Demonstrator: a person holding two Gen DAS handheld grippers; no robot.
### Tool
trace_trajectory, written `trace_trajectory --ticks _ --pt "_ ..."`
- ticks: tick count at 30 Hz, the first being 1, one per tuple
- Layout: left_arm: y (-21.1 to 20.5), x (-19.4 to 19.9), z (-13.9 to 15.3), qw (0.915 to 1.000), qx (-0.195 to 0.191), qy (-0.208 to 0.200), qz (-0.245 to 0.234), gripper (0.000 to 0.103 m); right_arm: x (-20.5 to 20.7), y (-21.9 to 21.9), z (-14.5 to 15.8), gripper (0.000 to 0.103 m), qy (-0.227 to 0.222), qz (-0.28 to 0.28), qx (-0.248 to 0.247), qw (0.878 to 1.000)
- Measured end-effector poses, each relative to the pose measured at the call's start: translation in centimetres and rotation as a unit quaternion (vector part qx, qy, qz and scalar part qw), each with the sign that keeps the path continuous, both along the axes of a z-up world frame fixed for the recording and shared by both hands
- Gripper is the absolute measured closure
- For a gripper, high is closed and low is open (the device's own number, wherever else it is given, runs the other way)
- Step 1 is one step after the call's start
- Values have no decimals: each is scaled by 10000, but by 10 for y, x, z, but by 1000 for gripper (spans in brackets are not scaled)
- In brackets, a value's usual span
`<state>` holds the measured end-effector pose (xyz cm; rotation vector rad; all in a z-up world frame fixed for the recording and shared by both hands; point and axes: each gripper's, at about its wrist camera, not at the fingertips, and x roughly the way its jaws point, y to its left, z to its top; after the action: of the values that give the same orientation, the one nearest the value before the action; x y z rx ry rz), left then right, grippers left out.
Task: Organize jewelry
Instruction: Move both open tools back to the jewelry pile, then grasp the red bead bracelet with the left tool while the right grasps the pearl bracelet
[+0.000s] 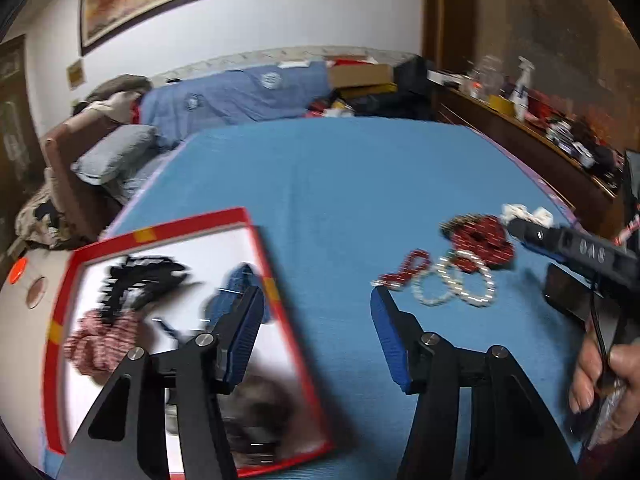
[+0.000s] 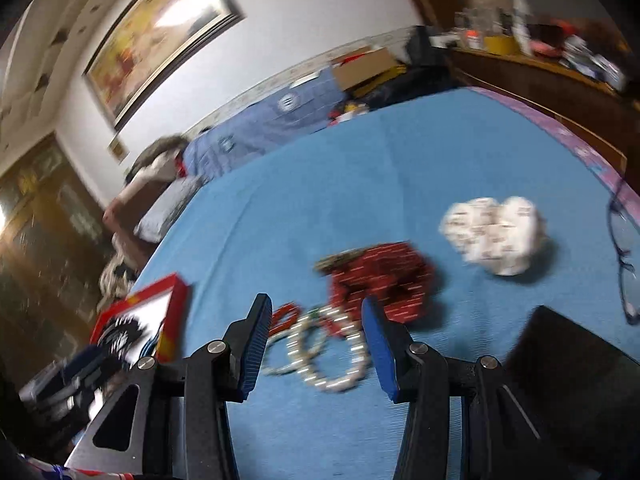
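Observation:
A red-rimmed white tray (image 1: pixel 158 222) lies on the blue bed cover at the left; it holds a black scrunchie (image 1: pixel 146 276), a red-and-white scrunchie (image 1: pixel 100 340) and a blue item (image 1: pixel 232 288). My left gripper (image 1: pixel 316 300) is open and empty, its left finger over the tray's right edge. A pearl bracelet (image 2: pixel 320 354), a red bead bracelet (image 2: pixel 284 316), a red scrunchie (image 2: pixel 384 276) and a white scrunchie (image 2: pixel 496 232) lie on the cover. My right gripper (image 2: pixel 316 310) is open and empty, just above the pearl bracelet. It also shows in the left wrist view (image 1: pixel 516 226).
A black box (image 2: pixel 572 368) sits at the right of the jewelry. Eyeglasses (image 2: pixel 620 248) lie near the cover's right edge. A cluttered wooden shelf (image 1: pixel 540 120) runs along the right. Pillows and folded bedding (image 1: pixel 240 96) lie at the far side.

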<state>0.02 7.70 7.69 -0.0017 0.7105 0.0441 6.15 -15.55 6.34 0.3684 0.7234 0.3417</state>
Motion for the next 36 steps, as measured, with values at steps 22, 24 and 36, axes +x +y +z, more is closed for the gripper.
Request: trace_trajectory --ticks 22,24,36 --pt "-56 97 -54 9935 -226 1070 -317 52 11 -71 -11 52 583 -792 1263 9871" --pt "-55 111 -62 9919 -278 1219 -236 58 11 -70 -12 52 579 -748 1263 9875" --pt "-85 102 -76 9922 620 965 -482 92 9 -58 -10 52 498 -541 1089 9913"
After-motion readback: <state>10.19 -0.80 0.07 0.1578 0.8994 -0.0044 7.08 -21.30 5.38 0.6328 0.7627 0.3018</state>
